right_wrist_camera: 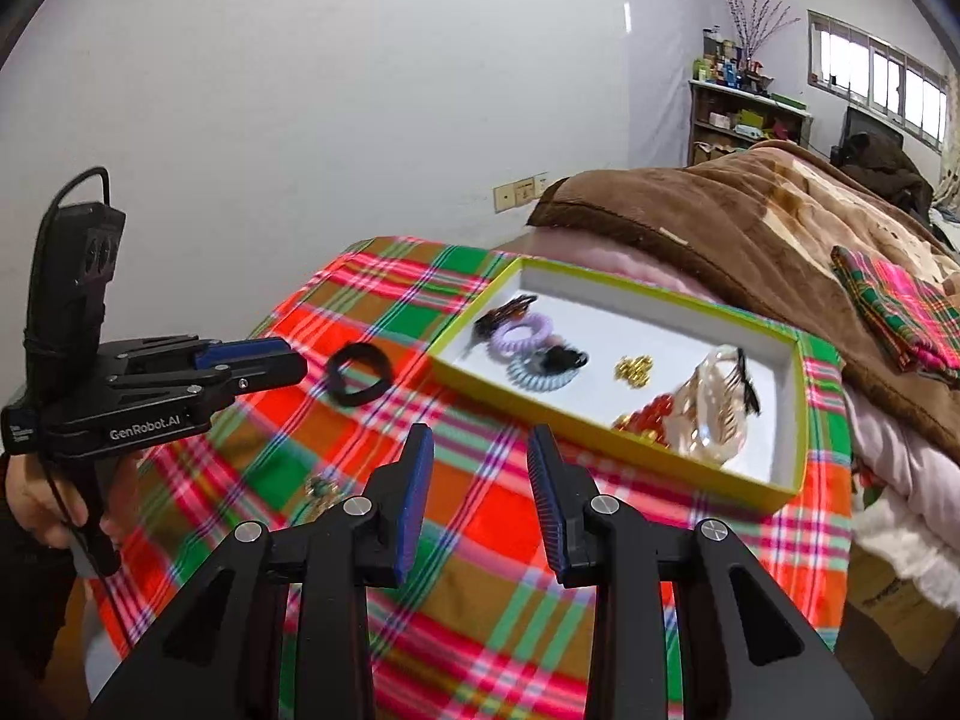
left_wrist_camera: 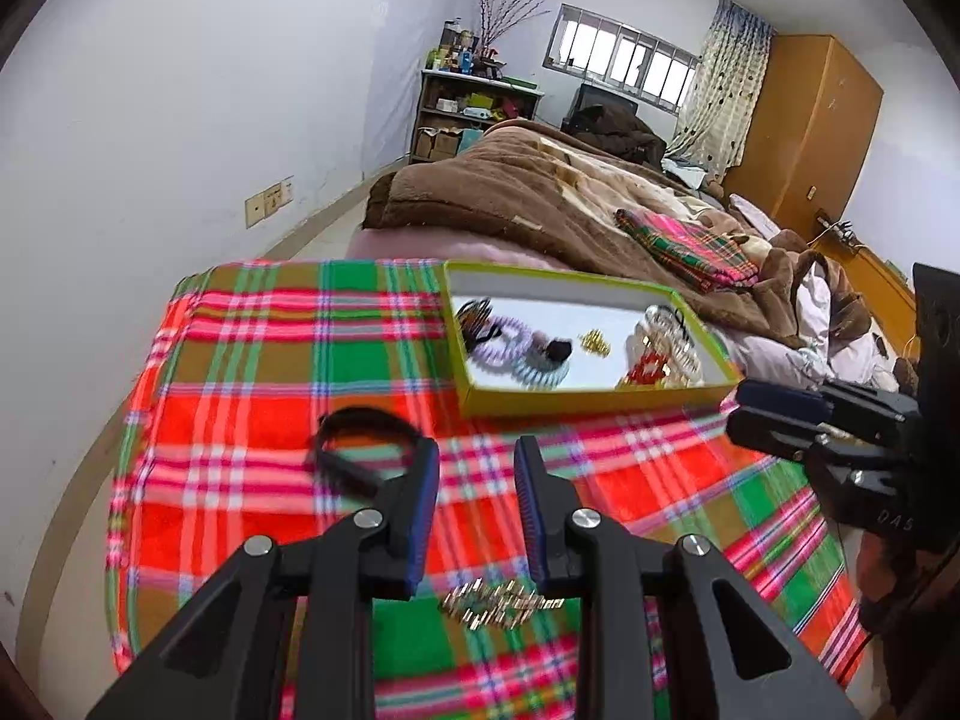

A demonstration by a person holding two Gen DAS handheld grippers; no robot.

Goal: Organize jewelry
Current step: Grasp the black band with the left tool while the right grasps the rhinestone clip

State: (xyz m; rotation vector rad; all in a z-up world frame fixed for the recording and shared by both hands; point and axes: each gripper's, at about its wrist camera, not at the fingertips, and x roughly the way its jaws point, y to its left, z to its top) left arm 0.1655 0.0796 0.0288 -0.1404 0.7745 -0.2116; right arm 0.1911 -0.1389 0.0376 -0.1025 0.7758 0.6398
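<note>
Blurred gold bracelet (left_wrist_camera: 501, 600) on plaid cloth (left_wrist_camera: 252, 360)

Woven plaid cloth (right_wrist_camera: 480, 570), matt, covers the bed. Cardboard tray (right_wrist_camera: 600, 441): yellow-green matt walls, smooth white floor. Inside, glossy plastic spiral hair ties (right_wrist_camera: 519, 330), shiny gold metal beads (right_wrist_camera: 633, 371), translucent glossy hair claw (right_wrist_camera: 714, 414). Black hair band (right_wrist_camera: 360, 382): matt fabric. Plush brown blanket (right_wrist_camera: 750, 222). Left hand-held gripper (left_wrist_camera: 474, 456): matt black plastic, ribbed blue pads (left_wrist_camera: 531, 498), bright metal pins.
</note>
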